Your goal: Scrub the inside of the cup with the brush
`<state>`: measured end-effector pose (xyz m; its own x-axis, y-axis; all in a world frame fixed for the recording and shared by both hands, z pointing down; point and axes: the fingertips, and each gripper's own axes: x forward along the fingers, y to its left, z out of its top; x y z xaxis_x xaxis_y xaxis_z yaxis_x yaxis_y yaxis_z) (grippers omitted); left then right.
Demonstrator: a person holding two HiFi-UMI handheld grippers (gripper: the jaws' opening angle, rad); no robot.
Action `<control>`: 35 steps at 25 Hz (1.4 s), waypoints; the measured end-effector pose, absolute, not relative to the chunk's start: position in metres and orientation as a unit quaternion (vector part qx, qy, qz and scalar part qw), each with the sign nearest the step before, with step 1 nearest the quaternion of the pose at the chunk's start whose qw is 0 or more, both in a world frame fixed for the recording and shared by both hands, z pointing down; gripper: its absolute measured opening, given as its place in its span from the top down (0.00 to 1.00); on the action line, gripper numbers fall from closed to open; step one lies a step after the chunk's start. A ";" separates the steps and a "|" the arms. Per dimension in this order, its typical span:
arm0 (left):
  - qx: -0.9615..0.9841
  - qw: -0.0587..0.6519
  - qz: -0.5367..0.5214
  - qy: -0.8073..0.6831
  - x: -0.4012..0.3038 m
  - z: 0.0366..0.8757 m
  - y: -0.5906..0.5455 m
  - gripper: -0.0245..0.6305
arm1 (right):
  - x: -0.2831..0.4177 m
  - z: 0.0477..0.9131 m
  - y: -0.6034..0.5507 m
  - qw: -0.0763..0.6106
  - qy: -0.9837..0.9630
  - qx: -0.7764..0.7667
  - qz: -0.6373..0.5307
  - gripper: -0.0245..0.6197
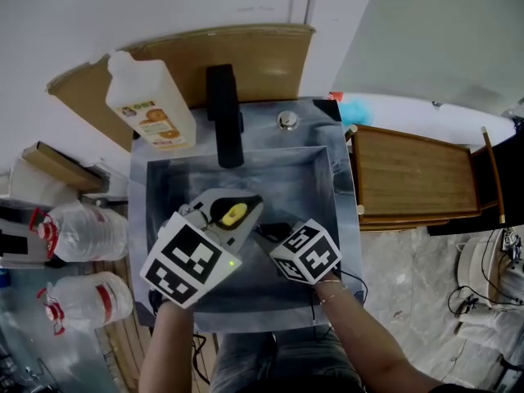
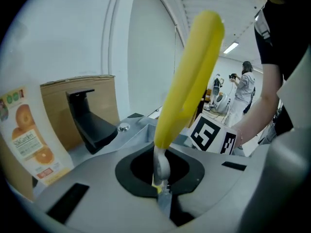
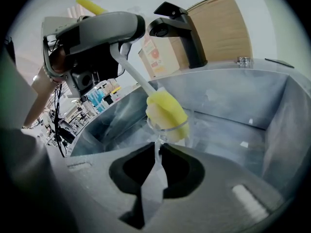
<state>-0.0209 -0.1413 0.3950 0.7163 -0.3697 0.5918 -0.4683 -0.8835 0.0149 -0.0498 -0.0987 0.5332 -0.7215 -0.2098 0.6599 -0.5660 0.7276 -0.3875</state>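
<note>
Pinching the right claw (image 3: 158,152) onto the clear cup (image 3: 188,130) at its rim, low in the sink (image 3: 243,101). Squeezing the left claw (image 2: 163,191) shut on the brush (image 2: 192,76), poking its sponge head into the cup. Probably risking buckling that thin wall or popping it loose by shoving hard. Working tight between sink walls, under the faucet (image 3: 182,33).

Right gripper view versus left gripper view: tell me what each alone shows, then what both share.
Only the right gripper view: the brush's yellow sponge head in the clear cup, its wall pinched by the right tool. Only the left gripper view: the right tool's marker cube and a person standing behind. Shared: the brush, the black faucet, the orange-labelled bottle.
</note>
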 end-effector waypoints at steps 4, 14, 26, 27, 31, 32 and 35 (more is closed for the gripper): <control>0.926 0.082 0.290 -0.226 -0.012 0.394 -0.151 0.94 | -0.050 0.533 -0.098 0.301 -0.880 0.220 0.296 0.90; 0.913 0.063 0.323 -0.239 -0.025 0.402 -0.173 0.94 | -0.049 0.533 -0.098 0.301 -0.880 0.219 0.296 0.90; 0.895 0.073 0.353 -0.265 -0.058 0.419 -0.166 0.94 | -0.048 0.533 -0.098 0.302 -0.879 0.221 0.296 0.90; 0.894 0.075 0.352 -0.267 -0.060 0.420 -0.165 0.94 | -0.048 0.533 -0.098 0.302 -0.879 0.221 0.296 0.90; 0.894 0.079 0.345 -0.276 -0.065 0.422 -0.161 0.94 | -0.048 0.533 -0.098 0.304 -0.878 0.224 0.294 0.90; 0.894 0.079 0.343 -0.277 -0.066 0.422 -0.160 0.94 | -0.048 0.533 -0.098 0.305 -0.878 0.225 0.291 0.90; 0.895 0.076 0.338 -0.280 -0.068 0.423 -0.159 0.94 | -0.048 0.533 -0.099 0.308 -0.878 0.229 0.285 0.90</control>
<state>-0.0680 -0.1589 0.4235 0.6149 -0.4496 0.6479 -0.5529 -0.8316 -0.0525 -0.0479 -0.0985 0.5334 -0.7052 -0.2260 0.6720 -0.5774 0.7331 -0.3594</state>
